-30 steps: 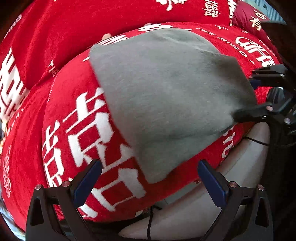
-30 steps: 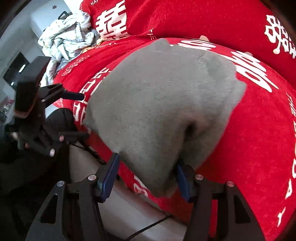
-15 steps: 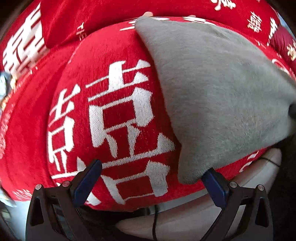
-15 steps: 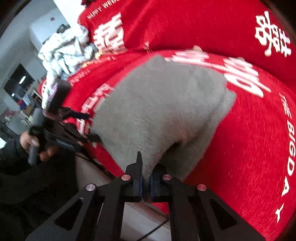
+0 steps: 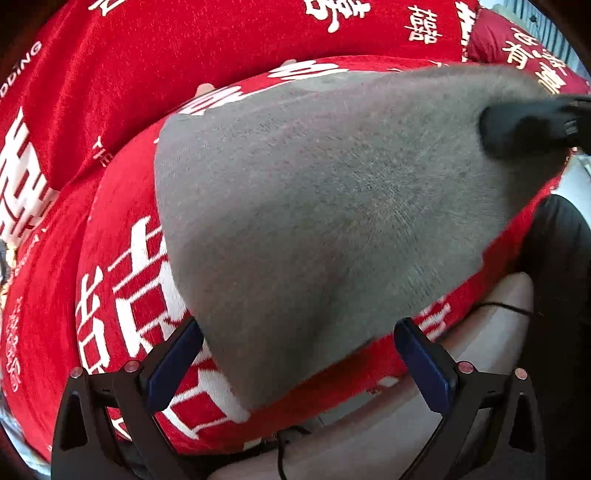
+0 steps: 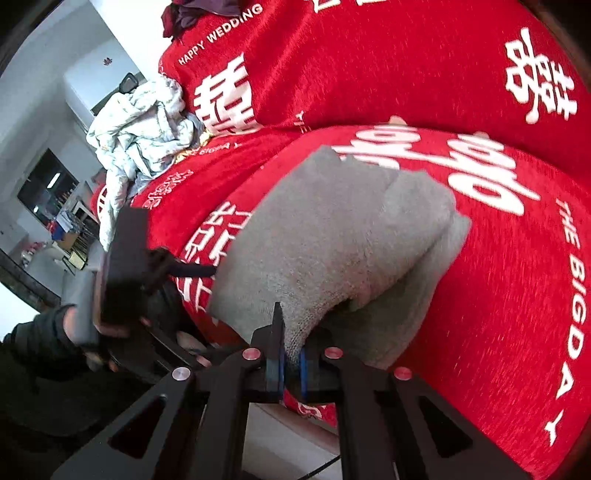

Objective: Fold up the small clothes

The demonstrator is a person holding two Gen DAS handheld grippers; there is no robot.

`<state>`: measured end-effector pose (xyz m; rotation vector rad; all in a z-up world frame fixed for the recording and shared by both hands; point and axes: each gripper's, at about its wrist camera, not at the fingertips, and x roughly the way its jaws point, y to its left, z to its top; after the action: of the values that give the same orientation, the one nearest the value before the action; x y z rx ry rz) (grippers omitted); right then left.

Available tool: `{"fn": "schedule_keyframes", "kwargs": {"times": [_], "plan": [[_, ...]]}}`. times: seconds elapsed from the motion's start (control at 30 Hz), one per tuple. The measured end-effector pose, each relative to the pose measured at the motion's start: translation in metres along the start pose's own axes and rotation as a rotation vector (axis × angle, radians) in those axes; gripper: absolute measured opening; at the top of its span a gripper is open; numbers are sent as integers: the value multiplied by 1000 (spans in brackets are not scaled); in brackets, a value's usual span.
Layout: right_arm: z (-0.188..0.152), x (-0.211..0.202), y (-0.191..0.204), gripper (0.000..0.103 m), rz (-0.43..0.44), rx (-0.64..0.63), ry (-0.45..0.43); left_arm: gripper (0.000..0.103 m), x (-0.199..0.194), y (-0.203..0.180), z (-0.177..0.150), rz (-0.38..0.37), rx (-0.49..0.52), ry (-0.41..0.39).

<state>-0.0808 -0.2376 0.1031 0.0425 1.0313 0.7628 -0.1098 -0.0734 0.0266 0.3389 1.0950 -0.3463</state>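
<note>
A small grey knit cloth [image 5: 332, 206] lies on a red cushion [image 5: 122, 280] with white characters. My left gripper [image 5: 299, 354] is open, and the cloth's near corner hangs between its blue pads [image 5: 177, 354] without being pinched. My right gripper [image 6: 291, 363] is shut on another near corner of the grey cloth [image 6: 332, 240] and holds it raised off the cushion, so the edge below sags into a fold. In the left wrist view the right gripper [image 5: 532, 125] shows as a dark shape at the cloth's right corner. In the right wrist view the left gripper [image 6: 192, 271] sits at the cloth's left edge, held by a gloved hand [image 6: 74, 328].
A red backrest [image 6: 369, 66] with white characters rises behind the cushion. A pile of pale laundry [image 6: 140, 129] lies to the far left and dark clothes [image 6: 192, 11] sit on top of the backrest. A beige seat edge [image 5: 369, 435] with a thin black cable [image 5: 506, 306] runs below the cushion.
The right gripper shut on the cloth's near corner and lifted it. The left gripper swung away to the left, then came back so that the cloth's other near corner sits between its open fingers.
</note>
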Motion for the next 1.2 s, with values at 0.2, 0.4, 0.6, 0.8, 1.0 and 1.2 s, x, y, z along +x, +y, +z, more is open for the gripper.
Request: {"fn": "schedule_keyframes", "kwargs": {"times": [0.2,0.4,0.6,0.8,1.0,1.2], "plan": [[-10,3,-6,5,-22,15,18,103,13,61,-13,62,-256,68],[-31,24,-25,5,-42,57,73,103,21,93,-33,21,-436,144],[-47,40,-31,5,-62,80,126,103,21,86,-40,68,-443,211],[-45,45,-19,11,-113,7,204,103,-4,78,-43,1,-382,192],[-23,-2,-13,64,-183,-108,56,103,-53,76,-12,-25,-295,1],[21,11,-20,64,-102,-110,-45,103,-6,71,36,25,-286,23]]}}
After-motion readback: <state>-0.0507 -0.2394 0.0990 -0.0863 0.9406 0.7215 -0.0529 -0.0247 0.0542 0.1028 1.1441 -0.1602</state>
